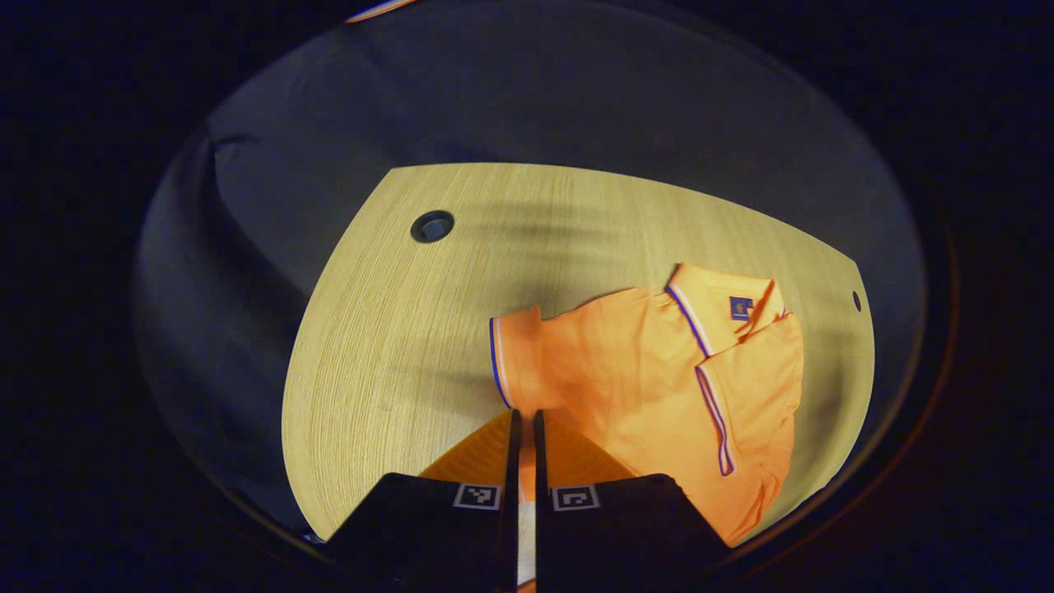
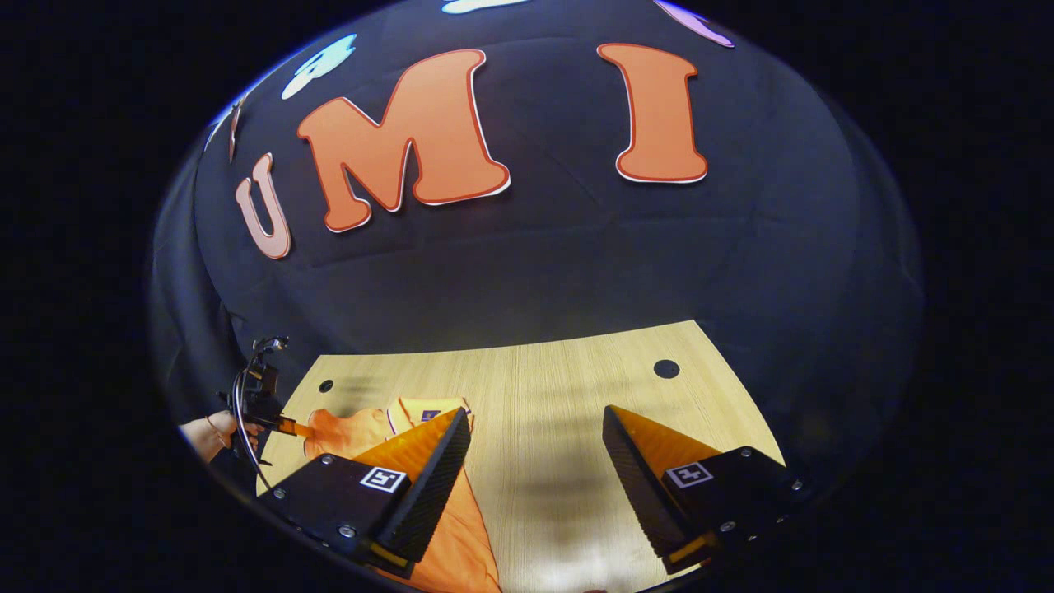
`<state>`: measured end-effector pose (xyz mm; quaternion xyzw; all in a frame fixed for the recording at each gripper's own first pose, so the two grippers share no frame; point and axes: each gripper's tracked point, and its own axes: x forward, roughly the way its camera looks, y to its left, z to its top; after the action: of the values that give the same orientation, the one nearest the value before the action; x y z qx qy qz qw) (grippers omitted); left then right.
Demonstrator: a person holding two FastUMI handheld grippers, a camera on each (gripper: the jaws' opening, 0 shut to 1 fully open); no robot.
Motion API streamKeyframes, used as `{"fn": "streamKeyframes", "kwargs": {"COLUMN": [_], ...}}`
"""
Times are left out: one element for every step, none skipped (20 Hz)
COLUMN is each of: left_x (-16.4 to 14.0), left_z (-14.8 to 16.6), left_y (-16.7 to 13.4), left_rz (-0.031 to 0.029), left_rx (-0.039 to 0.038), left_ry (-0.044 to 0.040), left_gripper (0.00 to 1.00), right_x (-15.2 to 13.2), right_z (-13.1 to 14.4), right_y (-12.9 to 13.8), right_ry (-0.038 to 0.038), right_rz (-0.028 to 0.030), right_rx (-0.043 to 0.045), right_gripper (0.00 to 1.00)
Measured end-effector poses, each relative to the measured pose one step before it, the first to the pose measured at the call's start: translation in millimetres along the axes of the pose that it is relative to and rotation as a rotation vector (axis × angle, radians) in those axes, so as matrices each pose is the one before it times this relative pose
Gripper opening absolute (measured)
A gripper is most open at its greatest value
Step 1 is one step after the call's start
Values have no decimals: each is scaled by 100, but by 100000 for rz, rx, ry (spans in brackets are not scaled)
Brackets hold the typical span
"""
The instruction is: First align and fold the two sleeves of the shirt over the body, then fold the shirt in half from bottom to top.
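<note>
Orange fabric sits pinched between your left gripper [image 1: 524,428] fingers — they stand nearly together, a thin fold of the shirt [image 1: 659,371] caught in the slit, just below the striped cuff of the near sleeve [image 1: 515,358]. In the right gripper view you can see that same left gripper [image 2: 262,403] farther off, a hand behind it, at the shirt's far edge.

Your right gripper [image 2: 535,445] has its fingers spread wide, holding nothing, hovering over bare desk [image 2: 560,395] with the shirt's edge passing under one finger.

Shirt lies on the wooden desk [image 1: 395,329], collar [image 1: 716,309] toward the far side. The other sleeve [image 1: 753,395] looks already folded across the body — its striped cuff runs down the chest. The near sleeve is out flat, past the body's edge.

My read: one sleeve done, second sleeve gripped but not yet carried over. Left to do — lay that sleeve over the body in line with the first, then the bottom-to-top half fold. Hem is below what the left gripper view shows, so I cannot tell its state.
</note>
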<state>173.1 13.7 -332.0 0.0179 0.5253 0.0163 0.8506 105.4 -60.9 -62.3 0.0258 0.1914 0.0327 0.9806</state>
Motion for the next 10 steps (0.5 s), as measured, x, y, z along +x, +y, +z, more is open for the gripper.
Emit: {"fn": "streamKeyframes", "kwargs": {"left_x": [-459,-380,-83,-204,-163,72,110,274,124,439], "left_z": [218,187,111,160,38,-16,-81,-87,-56,-102], "left_y": [-1348,-1472,-1598,-1481,-1385,-1393,-1206,-1281,-1184,-1205], "left_rz": [-1870,-1801,-1780,-1666,-1539,-814,-862,-1134,-1246,-1351], "left_rx": [1367,1234,1268,1628,1831,1759,1463,950,559,353], "left_ry": [-460,-118,-206,-1,205,263,669,928,1079,974], "left_gripper": [8,8,8,8,8,8,8,8,8,8], "right_x": [-27,-145,-93,-44,-25,-141,-142,-88,-151,-55], "right_z": [107,9,5,-58,-18,-56,55,-91,-64,-157], "right_y": [76,69,-25,-52,-9,-4,-127,-152,-80,-217], "right_ry": [-520,-431,-271,-71,107,-32,-148,-19,245,267], "right_rz": [13,45,62,-155,-19,-96,52,137,83,-202], "right_rx": [-123,-340,-414,-277,-474,-251,65,328,468,468], "right_gripper": [99,99,99,99,99,99,99,99,99,99]}}
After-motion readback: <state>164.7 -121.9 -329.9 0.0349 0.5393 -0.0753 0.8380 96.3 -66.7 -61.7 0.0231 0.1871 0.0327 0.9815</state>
